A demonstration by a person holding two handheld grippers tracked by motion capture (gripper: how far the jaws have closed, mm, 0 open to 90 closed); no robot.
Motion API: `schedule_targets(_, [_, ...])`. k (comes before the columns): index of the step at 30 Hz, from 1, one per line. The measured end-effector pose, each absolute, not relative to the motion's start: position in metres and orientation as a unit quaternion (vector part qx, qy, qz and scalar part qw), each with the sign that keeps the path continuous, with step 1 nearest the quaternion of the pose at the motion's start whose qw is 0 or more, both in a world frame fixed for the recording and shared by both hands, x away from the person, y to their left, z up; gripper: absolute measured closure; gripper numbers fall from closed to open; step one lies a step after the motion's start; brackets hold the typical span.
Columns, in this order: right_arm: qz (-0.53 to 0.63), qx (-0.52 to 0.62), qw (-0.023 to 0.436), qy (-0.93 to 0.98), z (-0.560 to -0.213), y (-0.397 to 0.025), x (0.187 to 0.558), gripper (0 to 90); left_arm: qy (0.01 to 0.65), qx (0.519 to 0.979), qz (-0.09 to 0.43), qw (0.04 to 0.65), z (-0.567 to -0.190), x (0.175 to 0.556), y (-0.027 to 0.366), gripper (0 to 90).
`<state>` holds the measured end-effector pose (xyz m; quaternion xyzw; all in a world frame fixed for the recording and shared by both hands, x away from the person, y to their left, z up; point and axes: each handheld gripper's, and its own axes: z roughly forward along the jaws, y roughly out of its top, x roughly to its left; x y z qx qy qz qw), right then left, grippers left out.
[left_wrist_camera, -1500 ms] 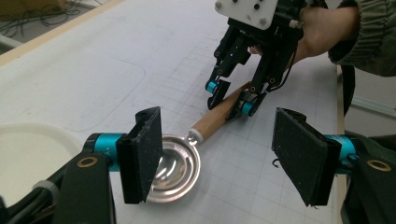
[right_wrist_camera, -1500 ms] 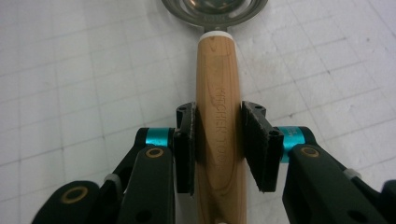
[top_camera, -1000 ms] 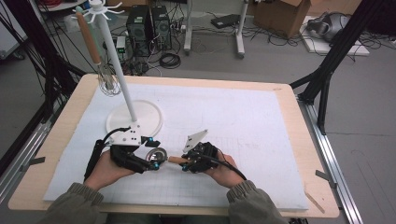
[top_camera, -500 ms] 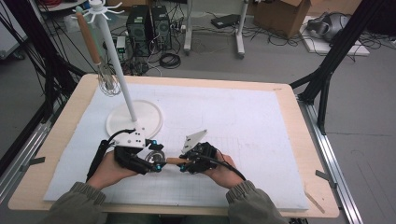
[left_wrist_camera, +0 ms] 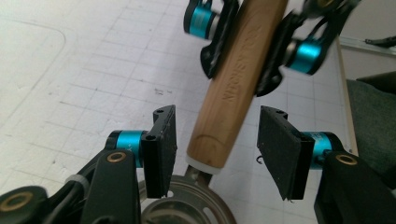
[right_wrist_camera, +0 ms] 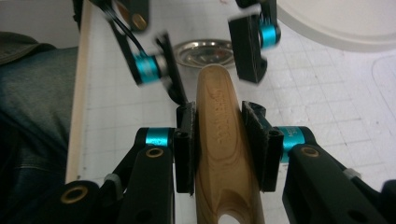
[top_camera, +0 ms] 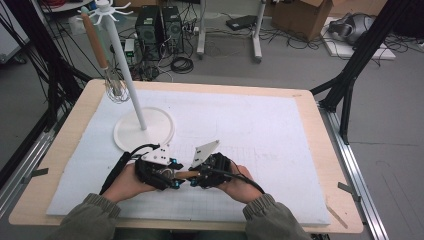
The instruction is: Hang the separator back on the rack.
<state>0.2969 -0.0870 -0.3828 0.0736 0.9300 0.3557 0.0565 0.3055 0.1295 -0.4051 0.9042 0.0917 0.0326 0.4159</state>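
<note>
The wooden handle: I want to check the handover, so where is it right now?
In the high view the wooden handle lies at the table's near edge, clamped in the right gripper, its metal end between the open jaws of the left gripper.

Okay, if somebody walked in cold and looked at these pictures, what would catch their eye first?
Probably the two tools meeting at the table's near edge: the right hand-held gripper is clamped on a wooden handle of a utensil with a metal head, while the left hand-held gripper stands open around that handle's other end. Next, the tall white stand at the far left, with a whisk hanging from it.
</note>
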Motion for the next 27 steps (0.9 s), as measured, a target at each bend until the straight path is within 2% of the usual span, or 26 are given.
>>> schedule_targets(6, [0.356, 0.057, 0.063, 0.93, -0.375, -0.083, 0.293, 66.9, 0.074, 0.907, 0.032, 0.412, -0.406, 0.303, 0.128, 61.7])
schedule_targets(9, [0.367, 0.061, 0.046, 0.927, -0.374, -0.084, 0.296, 66.5, 0.066, 0.909, 0.043, 0.41, -0.403, 0.299, 0.129, 64.0])
schedule_targets(12, [0.384, 0.068, 0.045, 0.92, -0.37, -0.084, 0.296, 58.8, 0.057, 0.906, 0.047, 0.416, -0.398, 0.294, 0.131, 67.4])
schedule_targets(16, [0.411, 0.089, 0.04, 0.906, -0.364, -0.088, 0.298, 49.2, 0.066, 0.899, 0.056, 0.43, -0.393, 0.292, 0.136, 68.2])
schedule_targets(20, [0.443, 0.112, 0.033, 0.889, -0.361, -0.094, 0.298, 43.8, 0.081, 0.893, 0.07, 0.438, -0.387, 0.292, 0.142, 68.3])
schedule_targets(27, [0.474, 0.142, 0.025, 0.868, -0.354, -0.089, 0.297, 49.0, 0.105, 0.885, 0.093, 0.444, -0.381, 0.291, 0.144, 68.3])
